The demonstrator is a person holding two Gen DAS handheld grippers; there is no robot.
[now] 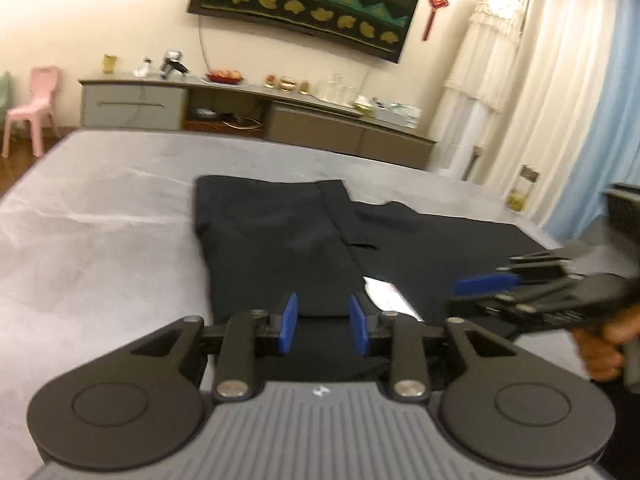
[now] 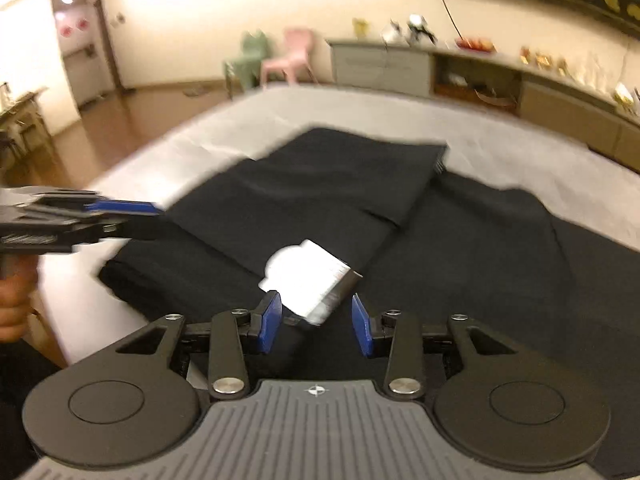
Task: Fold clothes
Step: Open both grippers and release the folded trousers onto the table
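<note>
Black trousers [image 1: 280,240] [image 2: 320,192] lie flat on the grey bed [image 1: 100,220] [image 2: 520,152], one part folded over the other. A white label [image 1: 386,294] [image 2: 308,276] lies on the dark cloth near the front. My left gripper [image 1: 323,322] hovers over the garment's near edge, its blue pads apart with only cloth lying below them. In the right wrist view it shows side-on at the left [image 2: 120,208]. My right gripper [image 2: 316,324] is open just short of the label, nothing between its pads. It enters the left wrist view from the right [image 1: 484,284].
A person's hand [image 1: 604,344] holds the right gripper's handle. A long low cabinet [image 1: 256,112] with dishes and bottles runs behind the bed. A pink chair [image 1: 34,104] stands at the far left, curtains [image 1: 560,80] hang at the right. Wooden floor [image 2: 120,128] lies left of the bed.
</note>
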